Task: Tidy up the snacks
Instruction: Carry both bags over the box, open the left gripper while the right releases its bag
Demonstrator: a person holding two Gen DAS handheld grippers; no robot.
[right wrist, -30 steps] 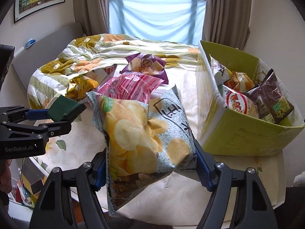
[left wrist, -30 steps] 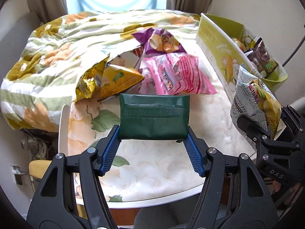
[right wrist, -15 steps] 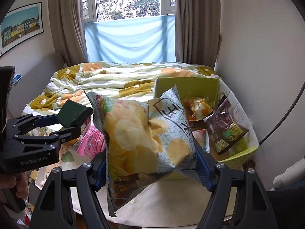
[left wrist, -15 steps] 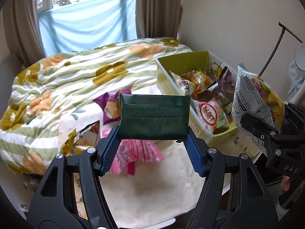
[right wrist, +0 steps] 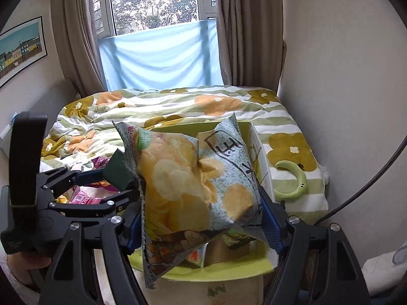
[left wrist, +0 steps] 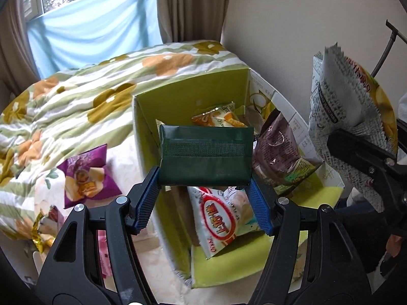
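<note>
My left gripper (left wrist: 204,180) is shut on a dark green packet (left wrist: 206,156) and holds it over the open lime-green box (left wrist: 188,99). The box holds several snacks: a white-and-red bag (left wrist: 221,218), a brown bag (left wrist: 279,150) and an orange bag (left wrist: 218,118). My right gripper (right wrist: 201,218) is shut on a potato chip bag (right wrist: 193,188) and holds it above the box's near end (right wrist: 229,269). The chip bag also shows at the right of the left wrist view (left wrist: 351,106). The left gripper with the green packet (right wrist: 118,170) shows at the left of the right wrist view.
A purple snack bag (left wrist: 86,175), a pink bag (left wrist: 103,251) and a gold bag (left wrist: 42,228) lie on the table left of the box. A flowered quilt (left wrist: 89,96) covers the bed behind. A green crescent object (right wrist: 292,183) lies on the quilt right of the box.
Both grippers have swung right and forward with their snacks, from over the table to above the green box. The box now sits right under them. Neither grip has changed.
</note>
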